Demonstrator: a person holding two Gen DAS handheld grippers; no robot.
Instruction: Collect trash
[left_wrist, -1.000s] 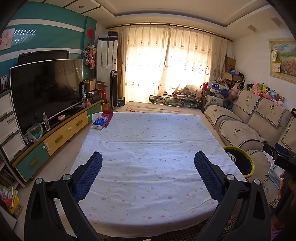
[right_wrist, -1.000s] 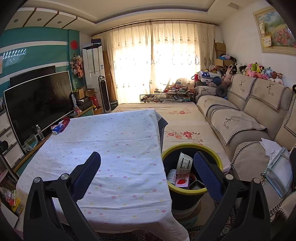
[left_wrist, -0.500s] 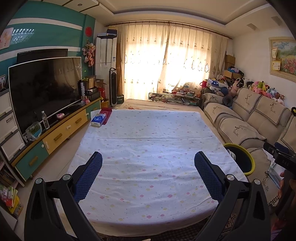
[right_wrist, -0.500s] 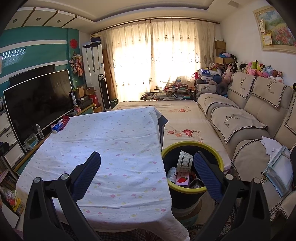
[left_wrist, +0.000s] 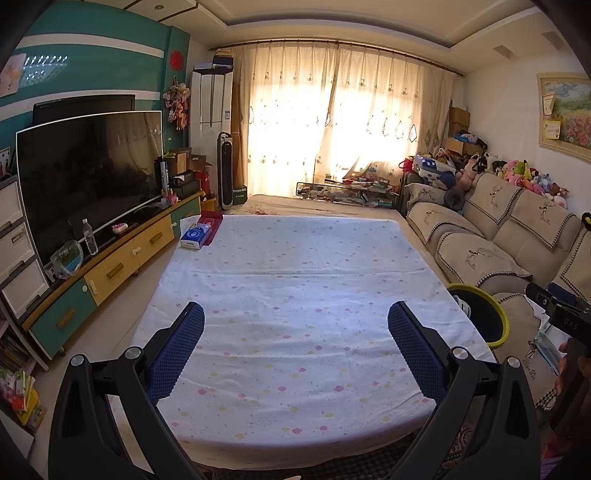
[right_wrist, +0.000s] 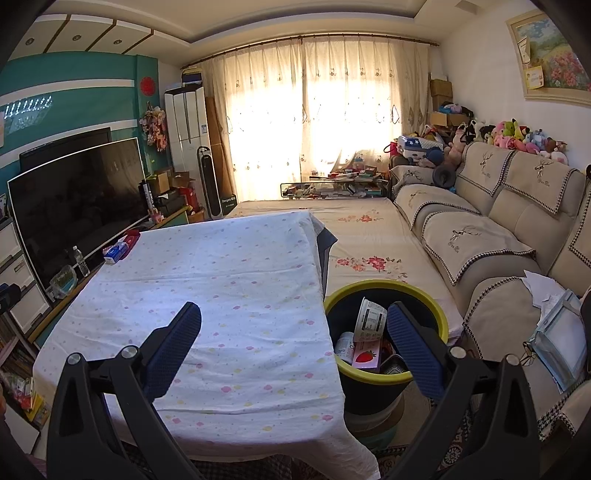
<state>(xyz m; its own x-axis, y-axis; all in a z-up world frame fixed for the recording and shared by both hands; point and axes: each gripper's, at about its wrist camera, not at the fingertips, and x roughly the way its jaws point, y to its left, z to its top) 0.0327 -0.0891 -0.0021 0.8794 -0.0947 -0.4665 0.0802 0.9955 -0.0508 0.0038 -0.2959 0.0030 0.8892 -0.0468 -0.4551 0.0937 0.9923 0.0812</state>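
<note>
From the left wrist camera we see our left gripper (left_wrist: 295, 325) with its jaws spread wide and nothing between them; its two fingers carry blue, finely dimpled pads (left_wrist: 177, 350) on black hinged arms. Below them lies the counter (left_wrist: 295, 295), covered by a white cotton cloth dotted with small pink, yellow and lilac shapes and creased across the middle. At its far left corner sit one blue-and-white tissue box (left_wrist: 195, 236) and one flat red tray (left_wrist: 211, 225), touching each other. Just past the counter's right edge stands the round black bin with a yellow-green rim (left_wrist: 491, 314), beside the beige padded sofa (left_wrist: 498, 236). On the right a hand (left_wrist: 570, 365) grips the other tool's dark body. Compared with a second ago the counter fills more of this view and the tissue box sits further up.

From the right wrist camera our right gripper (right_wrist: 293, 321) is likewise fully parted and empty, with the same two blue textured pads (right_wrist: 173, 347). The bin (right_wrist: 428, 301) stands close beside the counter's right corner; we count at least three pieces of trash in it: a white printed cup (right_wrist: 371, 321), a pink strawberry carton (right_wrist: 365, 356) and a pale bottle (right_wrist: 345, 347). This view has barely shifted since the earlier frame.
</note>
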